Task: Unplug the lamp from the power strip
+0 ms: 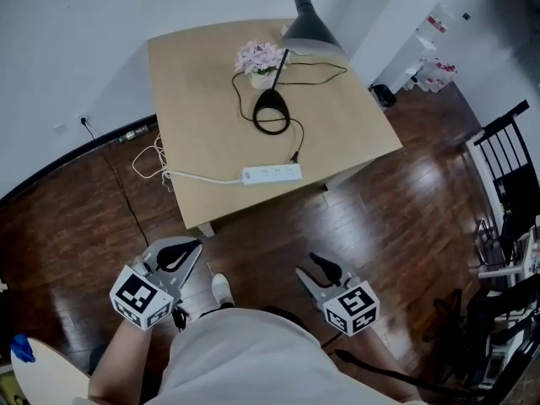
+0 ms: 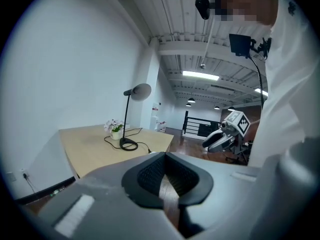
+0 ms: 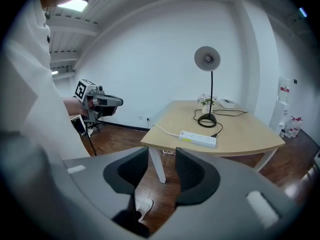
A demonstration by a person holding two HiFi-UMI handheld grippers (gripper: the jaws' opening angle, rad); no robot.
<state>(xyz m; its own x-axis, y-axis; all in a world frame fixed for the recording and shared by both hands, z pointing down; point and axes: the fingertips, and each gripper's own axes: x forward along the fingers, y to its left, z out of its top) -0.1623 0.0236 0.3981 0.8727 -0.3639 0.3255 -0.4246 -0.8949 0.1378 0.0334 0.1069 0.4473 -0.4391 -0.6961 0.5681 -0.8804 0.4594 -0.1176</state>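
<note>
Both hand-held grippers are low by the person's body, well short of the light wooden desk (image 1: 194, 99), and neither touches anything.

- Left hand-held gripper (image 1: 192, 247): tips look closed together, with nothing between them.
- Right hand-held gripper (image 1: 305, 267): jaws stand a narrow gap apart and empty. Only floor shows through the gap in the right gripper view.

**Target:** the white oblong power strip (image 1: 272, 174) lies on the desk close to the near edge, straight ahead of both grippers. Its long axis runs left-right, roughly parallel to that edge. Its white cable (image 1: 194, 176) leaves the left end and drops off the desk's left side.

**Plug:** the black lamp plug (image 1: 295, 156) sits at the strip's right end, on the far side and touching it. I can't tell from here whether it is fully seated. Its black cord loops back to the black desk lamp with grey shade (image 1: 268, 104), which stands upright mid-desk behind the strip.

**Which arm:** my read is that the right gripper is nearer the plug end, so it should pull. The left lines up with the strip's left end and could pin the body down, but it would need to open or press flat.

**Containers:** the small white pot (image 1: 261, 79) just beside the lamp stem holds pink flowers (image 1: 261, 57). It is clear of the pull path.

**Risk:** the strip is loose, so it will likely drag if the plug is pulled without bracing it.
</note>
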